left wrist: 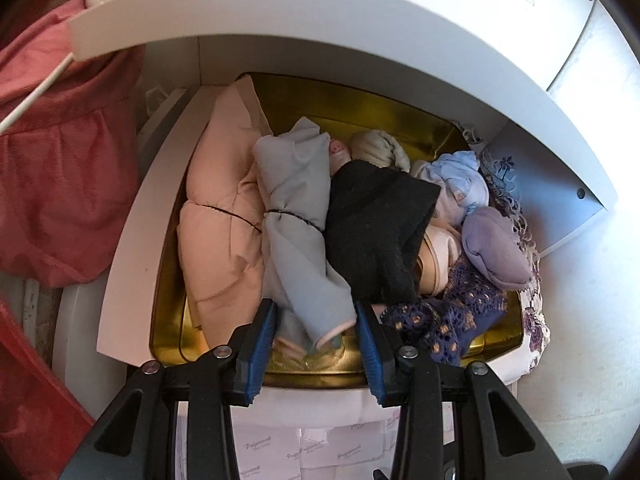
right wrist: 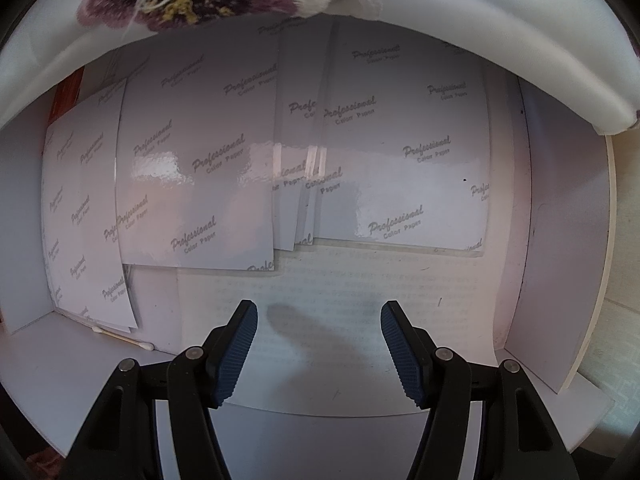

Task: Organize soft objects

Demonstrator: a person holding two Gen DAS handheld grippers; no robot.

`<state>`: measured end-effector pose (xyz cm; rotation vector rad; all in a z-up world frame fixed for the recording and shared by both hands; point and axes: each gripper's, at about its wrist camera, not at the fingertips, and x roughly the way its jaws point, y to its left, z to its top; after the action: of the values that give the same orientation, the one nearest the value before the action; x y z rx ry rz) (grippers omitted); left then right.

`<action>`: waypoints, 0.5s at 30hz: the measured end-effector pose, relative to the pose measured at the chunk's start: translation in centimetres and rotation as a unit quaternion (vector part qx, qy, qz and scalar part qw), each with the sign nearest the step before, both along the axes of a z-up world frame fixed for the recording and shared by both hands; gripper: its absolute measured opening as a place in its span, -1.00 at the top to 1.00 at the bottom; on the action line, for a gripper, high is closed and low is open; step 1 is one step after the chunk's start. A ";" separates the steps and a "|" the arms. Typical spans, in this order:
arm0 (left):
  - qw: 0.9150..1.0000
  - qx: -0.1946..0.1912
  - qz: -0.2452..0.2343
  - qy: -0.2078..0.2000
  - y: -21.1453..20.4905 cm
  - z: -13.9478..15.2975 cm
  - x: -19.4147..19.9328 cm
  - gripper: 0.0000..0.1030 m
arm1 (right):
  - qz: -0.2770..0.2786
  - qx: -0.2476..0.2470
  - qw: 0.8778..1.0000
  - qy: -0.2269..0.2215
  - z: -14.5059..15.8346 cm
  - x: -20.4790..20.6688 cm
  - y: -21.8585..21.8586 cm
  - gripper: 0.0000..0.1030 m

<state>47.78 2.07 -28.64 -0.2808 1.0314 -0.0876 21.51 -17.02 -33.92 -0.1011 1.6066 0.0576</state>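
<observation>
Left tool (left wrist: pixel 316 330) astride grey bundle (left wrist: pixel 298 216)

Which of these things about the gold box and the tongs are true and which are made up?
1. The gold box has rolled-up clothes in it. True.
2. The left tongs are squeezing the black cloth. False: they are open, with nothing pinched, in front of the grey-blue roll.
3. The pink bundle lies on the left side of the box. True.
4. The right tongs hold a sock. False: they are open and empty above the glossy paper sheets.
5. A cotton swab lies near the papers. True.
</observation>
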 end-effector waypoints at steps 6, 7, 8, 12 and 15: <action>1.000 0.017 -0.001 -0.020 -0.1 0.9 -2.2 0.22 | -0.001 -0.002 1.000 -0.004 0.1 -0.2 0.3 -0.27; 0.999 0.021 -0.002 -0.024 -0.1 1.1 -2.7 0.22 | 0.000 -0.002 1.000 -0.005 0.1 -0.3 0.3 -0.27; 0.999 0.024 -0.004 -0.028 -0.2 1.3 -3.0 0.22 | 0.000 -0.002 1.000 -0.005 0.1 -0.3 0.3 -0.27; 0.999 0.031 -0.010 -0.040 -0.3 1.7 -4.5 0.22 | 0.002 -0.005 1.000 -0.009 0.3 -0.5 0.6 -0.28; 0.998 0.033 -0.009 -0.048 0.0 2.1 -5.9 0.22 | 0.005 -0.008 1.000 -0.014 0.5 -0.6 0.8 -0.31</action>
<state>41.88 2.07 -26.49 -0.2056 0.9400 -0.0832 20.89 -16.18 -33.45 -0.1218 1.5788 0.0510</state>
